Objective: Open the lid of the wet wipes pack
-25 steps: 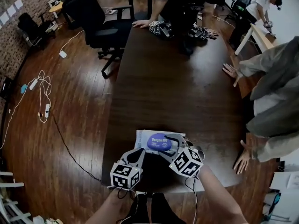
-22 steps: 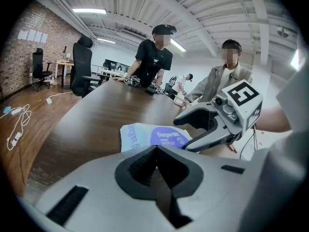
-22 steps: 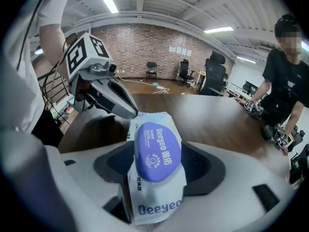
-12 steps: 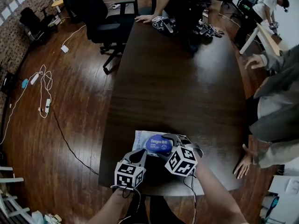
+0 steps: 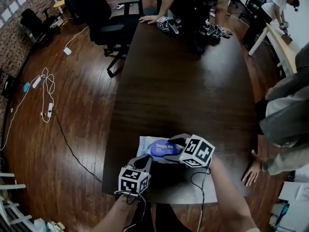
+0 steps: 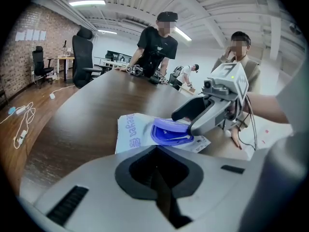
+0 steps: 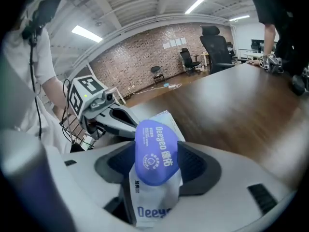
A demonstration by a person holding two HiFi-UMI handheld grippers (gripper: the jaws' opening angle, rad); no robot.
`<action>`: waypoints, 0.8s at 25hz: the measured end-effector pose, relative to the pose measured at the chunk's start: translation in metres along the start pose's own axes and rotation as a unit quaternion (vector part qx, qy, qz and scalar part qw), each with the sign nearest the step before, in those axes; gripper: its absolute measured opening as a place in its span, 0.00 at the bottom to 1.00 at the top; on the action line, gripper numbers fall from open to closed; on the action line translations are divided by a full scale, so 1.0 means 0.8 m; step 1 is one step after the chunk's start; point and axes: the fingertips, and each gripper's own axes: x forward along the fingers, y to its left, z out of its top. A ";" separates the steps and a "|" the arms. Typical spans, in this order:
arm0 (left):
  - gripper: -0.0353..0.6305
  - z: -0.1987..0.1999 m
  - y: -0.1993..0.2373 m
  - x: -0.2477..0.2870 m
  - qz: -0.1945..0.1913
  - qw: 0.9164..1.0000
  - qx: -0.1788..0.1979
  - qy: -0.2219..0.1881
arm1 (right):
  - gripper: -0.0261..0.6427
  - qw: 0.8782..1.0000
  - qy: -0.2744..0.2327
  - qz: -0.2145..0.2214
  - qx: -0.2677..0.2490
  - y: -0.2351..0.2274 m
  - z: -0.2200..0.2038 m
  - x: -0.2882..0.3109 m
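The white wet wipes pack [image 5: 146, 145] lies at the near edge of the dark table [image 5: 193, 95], its blue oval lid [image 5: 161, 149] on top. My right gripper [image 5: 170, 149] straddles that lid [image 7: 155, 151]. Its jaws are closing, and the lid's two sides meet the dark pads. In the left gripper view the lid [image 6: 170, 131] looks raised at the end under the right gripper's fingers [image 6: 193, 112]. My left gripper [image 5: 144, 162] is shut with nothing in it, low at the pack's near left corner. I cannot tell whether it touches the pack [image 6: 131, 132].
At the table's far end a person leans over several more marker-cube grippers [image 5: 169, 25]. Another person's hand [image 5: 252, 170] rests on the right edge. A black office chair [image 5: 96, 13] stands at the far left. Cables [image 5: 43, 95] lie on the wooden floor.
My right gripper has rolled about the lid, and its marker cube now sits higher and further right. The left gripper has sunk slightly toward the pack's corner.
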 end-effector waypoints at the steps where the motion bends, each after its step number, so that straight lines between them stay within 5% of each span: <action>1: 0.05 -0.001 0.000 0.001 -0.001 1.000 0.001 -0.001 | 0.45 1.000 -0.013 0.001 0.007 -0.003 0.006 -0.007; 7: 0.05 0.000 0.002 -0.001 0.003 1.000 0.008 -0.012 | 0.45 0.981 -0.160 -0.080 0.078 -0.061 0.054 -0.065; 13: 0.05 0.009 0.002 -0.013 0.003 0.998 0.008 -0.056 | 0.37 0.945 -0.195 -0.223 0.138 -0.131 0.026 -0.075; 20: 0.05 0.042 -0.019 -0.060 0.003 0.993 0.028 -0.111 | 0.36 0.927 -0.256 -0.226 0.156 -0.091 0.030 -0.107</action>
